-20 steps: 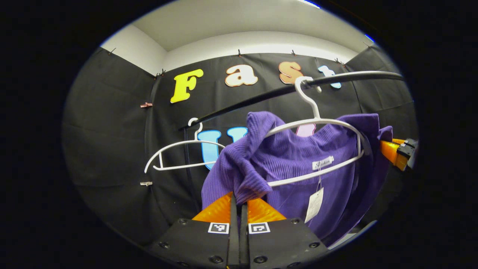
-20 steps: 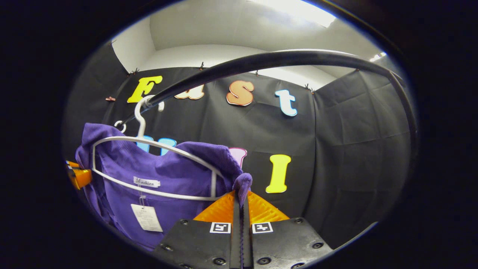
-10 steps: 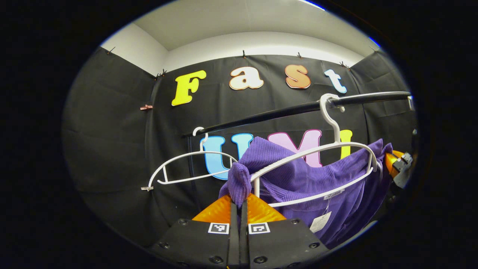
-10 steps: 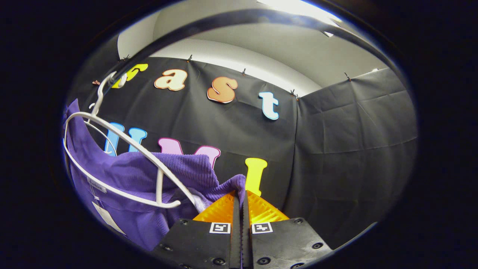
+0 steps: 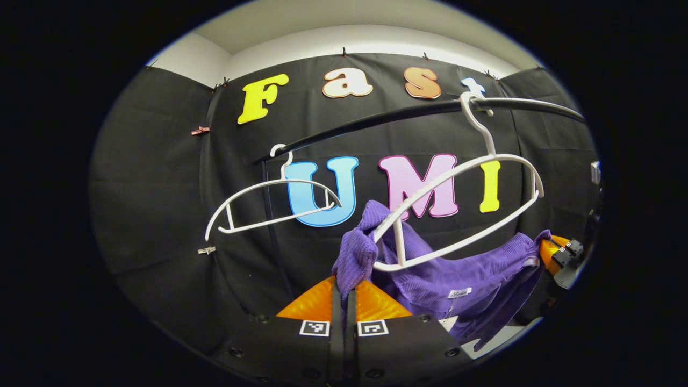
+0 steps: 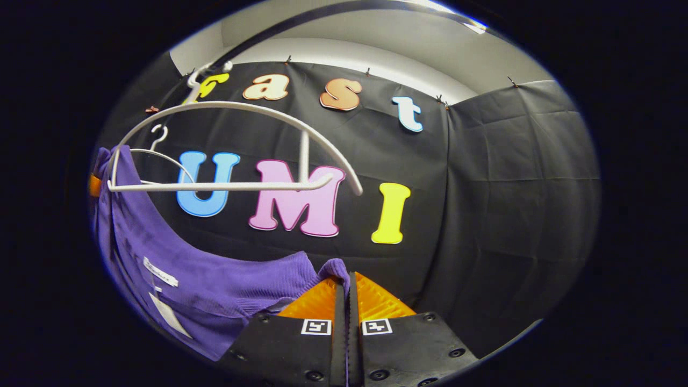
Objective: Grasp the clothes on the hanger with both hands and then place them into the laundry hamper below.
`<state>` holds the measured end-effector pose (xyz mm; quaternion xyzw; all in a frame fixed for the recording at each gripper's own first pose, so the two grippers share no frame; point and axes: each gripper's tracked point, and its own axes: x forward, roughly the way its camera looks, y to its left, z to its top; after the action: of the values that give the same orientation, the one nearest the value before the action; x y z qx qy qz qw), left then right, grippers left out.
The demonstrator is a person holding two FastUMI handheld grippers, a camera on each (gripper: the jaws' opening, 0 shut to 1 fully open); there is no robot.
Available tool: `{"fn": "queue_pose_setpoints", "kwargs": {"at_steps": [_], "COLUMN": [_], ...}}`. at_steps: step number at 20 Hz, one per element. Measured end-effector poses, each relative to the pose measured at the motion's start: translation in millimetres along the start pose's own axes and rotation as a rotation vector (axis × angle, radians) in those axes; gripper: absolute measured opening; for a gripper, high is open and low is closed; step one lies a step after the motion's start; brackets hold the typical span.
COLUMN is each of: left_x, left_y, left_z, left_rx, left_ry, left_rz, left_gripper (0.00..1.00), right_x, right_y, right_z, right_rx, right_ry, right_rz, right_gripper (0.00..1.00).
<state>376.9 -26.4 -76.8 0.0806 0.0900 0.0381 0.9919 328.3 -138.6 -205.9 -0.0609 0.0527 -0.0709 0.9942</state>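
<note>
A purple ribbed garment [image 5: 462, 269] with a white tag hangs slack between my two grippers, below a white hanger [image 5: 462, 172] on the black rail [image 5: 376, 119]. My left gripper [image 5: 344, 282] is shut on one bunched shoulder of it; part of the cloth still sits beside the hanger's lower left end. In the left gripper view the right gripper [image 5: 556, 252] holds the far shoulder. In the right gripper view the garment [image 6: 215, 285] sags under the bare hanger [image 6: 236, 145], and my right gripper [image 6: 346, 277] is shut on its edge.
A second, empty white hanger [image 5: 274, 207] hangs further along the rail to the left. The black cloth wall closes in behind and on both sides. A pale strip of floor [image 5: 500, 338] shows low at the right.
Both grippers have come down with the garment. Its shoulders have slid off the hanger, which now hangs almost bare above the cloth.
</note>
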Motion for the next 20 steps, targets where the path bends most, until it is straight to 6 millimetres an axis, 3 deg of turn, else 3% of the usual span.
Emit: {"fn": "queue_pose_setpoints", "kwargs": {"at_steps": [4,7,11,16,17,18,20], "left_x": [-7.8,-20.8,-36.9,-64.2,-68.0,-70.7,-75.0], "left_y": [19.7,17.6,-18.8,-71.4,-78.7,-85.8,-97.1], "left_z": [-30.2,-46.0,-57.4,-43.5,-41.3,-39.5,-44.6], "left_rx": [-0.017,-0.003,-0.010,-0.084,-0.108,-0.133,-0.192], "left_ry": [0.059,0.081,0.090,0.065,0.063,0.062,0.071], "left_rz": [0.031,0.020,-0.089,-0.217,-0.235,-0.254,-0.289], "left_gripper": [0.04,0.05,0.05,0.05,0.05,0.05,0.04], "right_x": [-37.8,-59.1,-83.0,-107.2,-110.4,-113.1,-115.3], "right_y": [35.8,59.4,88.3,107.6,109.1,109.3,107.4], "right_z": [22.1,44.3,70.3,99.5,101.3,100.7,87.3], "right_rx": [-0.010,-0.005,0.060,0.119,0.127,0.141,0.158], "right_ry": [-0.031,-0.064,-0.074,-0.066,-0.061,-0.052,-0.022], "right_rz": [0.118,0.197,0.282,0.360,0.370,0.379,0.384], "right_gripper": [0.06,0.06,0.06,0.06,0.10,0.06,0.06]}}
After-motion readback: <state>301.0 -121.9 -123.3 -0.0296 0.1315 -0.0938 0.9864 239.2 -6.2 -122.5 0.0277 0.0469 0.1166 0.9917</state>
